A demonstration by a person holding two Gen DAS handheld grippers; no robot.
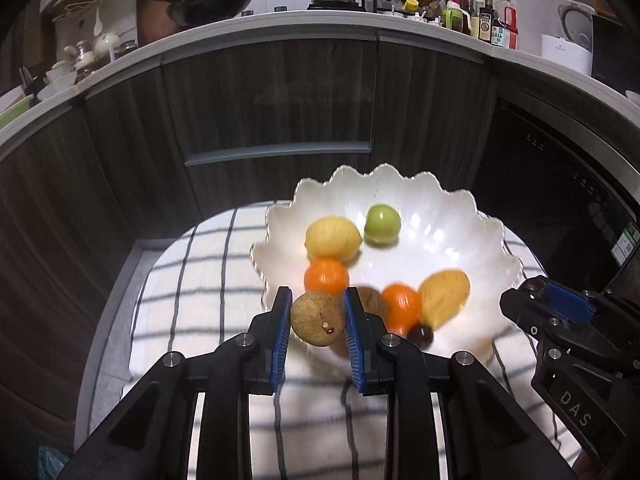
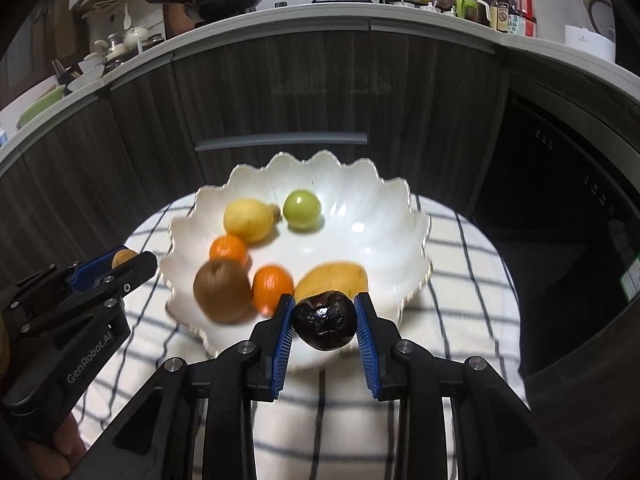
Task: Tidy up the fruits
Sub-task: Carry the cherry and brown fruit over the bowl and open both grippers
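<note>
I hold left tongs (image 1: 316,314) clamped on brown fruit (image 1: 317,319), right tongs (image 2: 324,320) on dark fruit (image 2: 325,326), both at near rim of bowl (image 2: 412,216). Inside: two oranges (image 2: 229,249), one lemon (image 2: 247,220), one green fruit (image 2: 301,208).

1. Both fisheye views are dim toward the edges, with black vignetted corners and a strongly bowed grey kitchen counter edge (image 1: 280,20).
2. Light falls from above, seemingly overhead, putting glare spots inside the white scalloped ceramic bowl (image 2: 360,184).
3. The fruits in the bowl are smeared by motion blur, the yellow oval lemon (image 1: 333,238) included.
4. The black two-finger gripper with blue pads (image 1: 316,316) stays sharp.
5. The dark wood-grain cabinet fronts (image 2: 280,92) sit in shadow.
</note>
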